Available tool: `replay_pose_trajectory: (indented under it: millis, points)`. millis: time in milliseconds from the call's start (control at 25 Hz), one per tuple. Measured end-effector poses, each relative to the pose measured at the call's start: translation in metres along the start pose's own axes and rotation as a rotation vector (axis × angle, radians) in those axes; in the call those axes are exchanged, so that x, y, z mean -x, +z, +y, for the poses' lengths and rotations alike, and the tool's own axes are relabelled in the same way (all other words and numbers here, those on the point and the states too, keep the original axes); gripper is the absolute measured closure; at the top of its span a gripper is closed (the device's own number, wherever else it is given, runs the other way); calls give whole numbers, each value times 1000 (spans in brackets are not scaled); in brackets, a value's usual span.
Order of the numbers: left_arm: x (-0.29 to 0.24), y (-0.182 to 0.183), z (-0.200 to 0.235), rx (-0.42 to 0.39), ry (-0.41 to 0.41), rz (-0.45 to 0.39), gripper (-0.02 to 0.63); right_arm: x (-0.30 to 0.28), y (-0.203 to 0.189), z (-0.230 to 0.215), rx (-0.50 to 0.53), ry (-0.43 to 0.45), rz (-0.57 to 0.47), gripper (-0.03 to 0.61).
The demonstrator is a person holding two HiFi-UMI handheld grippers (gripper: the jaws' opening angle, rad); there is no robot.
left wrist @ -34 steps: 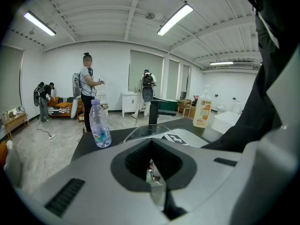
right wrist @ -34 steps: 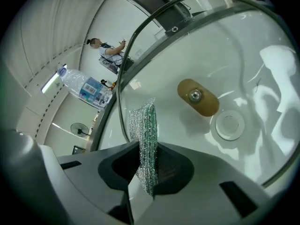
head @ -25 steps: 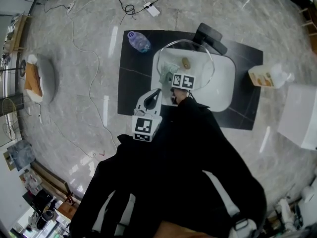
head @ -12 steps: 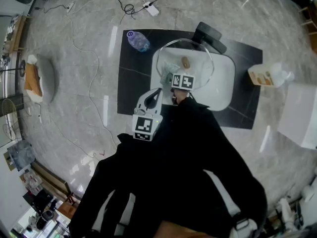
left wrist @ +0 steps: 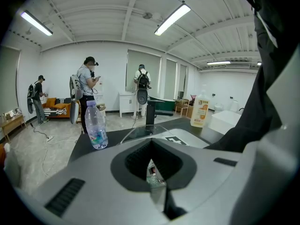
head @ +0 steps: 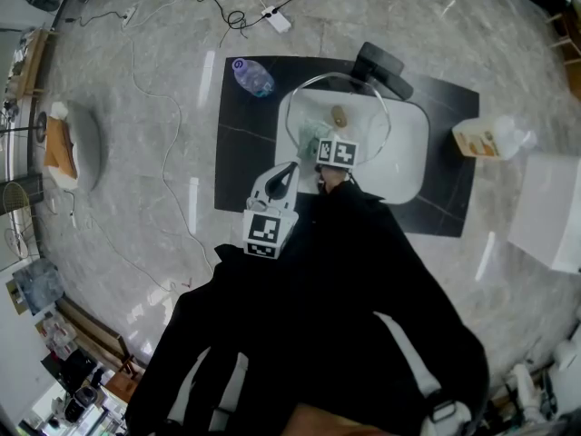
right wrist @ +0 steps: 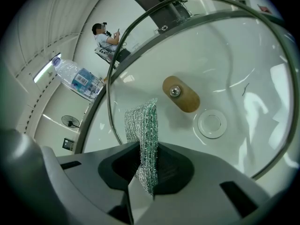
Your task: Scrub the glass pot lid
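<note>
The glass pot lid is resting in the white sink. The right gripper is clamping a green mesh scrubber at the lid's 6 o'clock edge. The left gripper, jaws closed on nothing, is hovering at the sink's 8 o'clock.

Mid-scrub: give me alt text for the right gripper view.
The right hand-held gripper is shut on a green mesh scrubber, held over the glass pot lid beside its wooden knob. The lid sits over a white sink, whose drain shows through the glass; a water bottle is upper left.
</note>
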State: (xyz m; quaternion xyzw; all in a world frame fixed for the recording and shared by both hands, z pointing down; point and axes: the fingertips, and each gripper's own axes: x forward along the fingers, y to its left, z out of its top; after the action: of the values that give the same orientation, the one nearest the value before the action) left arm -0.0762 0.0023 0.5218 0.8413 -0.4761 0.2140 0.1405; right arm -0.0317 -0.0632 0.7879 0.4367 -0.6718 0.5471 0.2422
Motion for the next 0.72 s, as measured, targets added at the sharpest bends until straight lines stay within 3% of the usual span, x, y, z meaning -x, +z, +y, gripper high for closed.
replay_pose_trajectory:
  millis: [720]
  points:
    - [-2,1,-3,2,-7,-6,618,17,-4,-31,12,-39,15,512]
